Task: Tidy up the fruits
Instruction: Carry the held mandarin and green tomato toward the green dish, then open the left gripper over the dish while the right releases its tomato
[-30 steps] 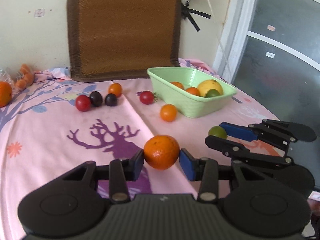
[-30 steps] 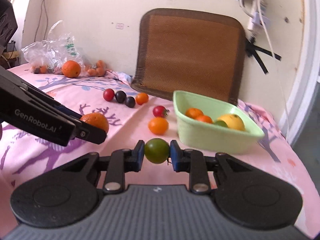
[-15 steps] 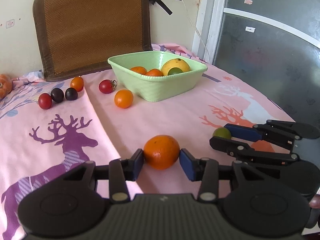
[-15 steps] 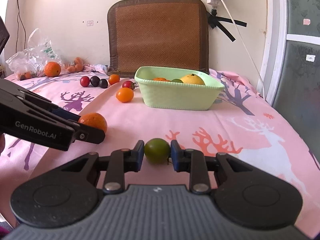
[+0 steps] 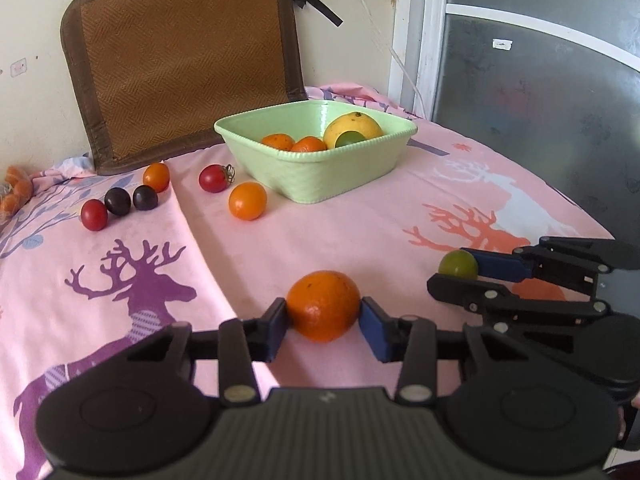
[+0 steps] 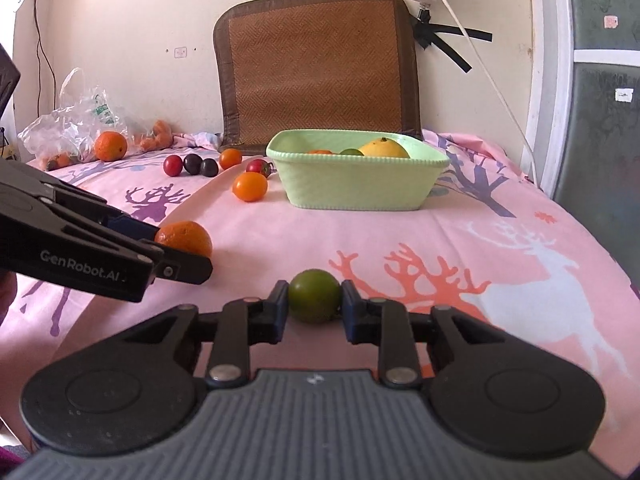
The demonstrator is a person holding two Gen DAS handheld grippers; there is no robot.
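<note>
An orange (image 5: 323, 306) sits between the blue pads of my left gripper (image 5: 323, 314), low over the pink cloth. The jaws are closing and both pads touch the fruit. To its right, my right gripper (image 6: 314, 300) is shut on a small round green fruit (image 6: 314, 294); the left wrist view shows that green fruit (image 5: 458, 262) too. The light green bowl (image 5: 340, 176) stands further back, ahead of both grippers. It holds a yellow fruit (image 5: 352, 128), two small oranges and a small green one.
Loose on the cloth left of the bowl lie an orange tomato (image 5: 247, 201), a red tomato (image 5: 213, 178) and a row of small red, dark and orange ones (image 5: 118, 201). A brown woven mat (image 6: 316, 68) leans on the wall. A plastic bag (image 6: 68, 124) and an orange (image 6: 110, 146) sit far left.
Both grippers have carried their fruit sideways over the cloth and rolled a little. The bowl has shifted from the right of each view to straight ahead. Both grips are unchanged.
</note>
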